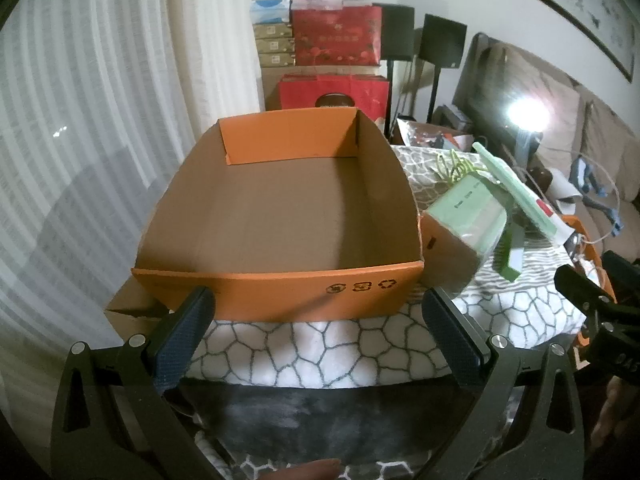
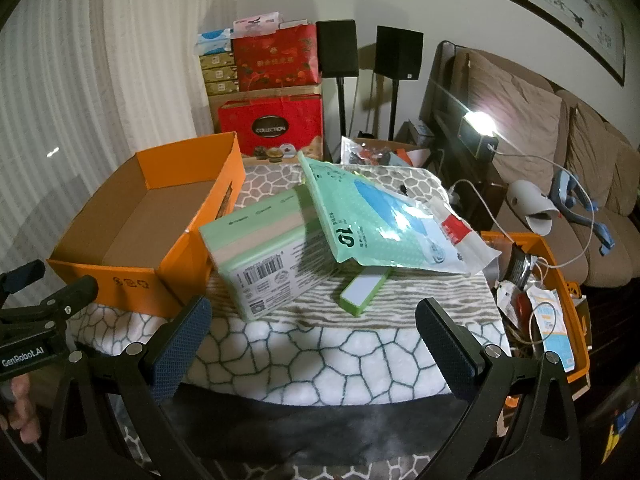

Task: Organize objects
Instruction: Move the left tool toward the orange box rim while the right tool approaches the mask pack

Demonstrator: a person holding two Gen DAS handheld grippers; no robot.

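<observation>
My left gripper (image 1: 318,334) and right gripper (image 2: 314,338) are both matte black frames with triangular cut-outs and round silver screw heads, each carrying two fingers faced with dark blue textured pads (image 2: 182,346), and the left one bears white "GenRobot.AI" lettering.

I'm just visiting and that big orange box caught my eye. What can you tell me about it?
The orange box is an open-topped cardboard carton, orange outside and plain brown inside, with small printed symbols on its near wall. It looks empty. It sits upright on a blanket with a stone-like pattern. A green wrapped pack leans against its right side. Both hand-held grippers, left and right, are open and short of it, touching nothing.
</observation>
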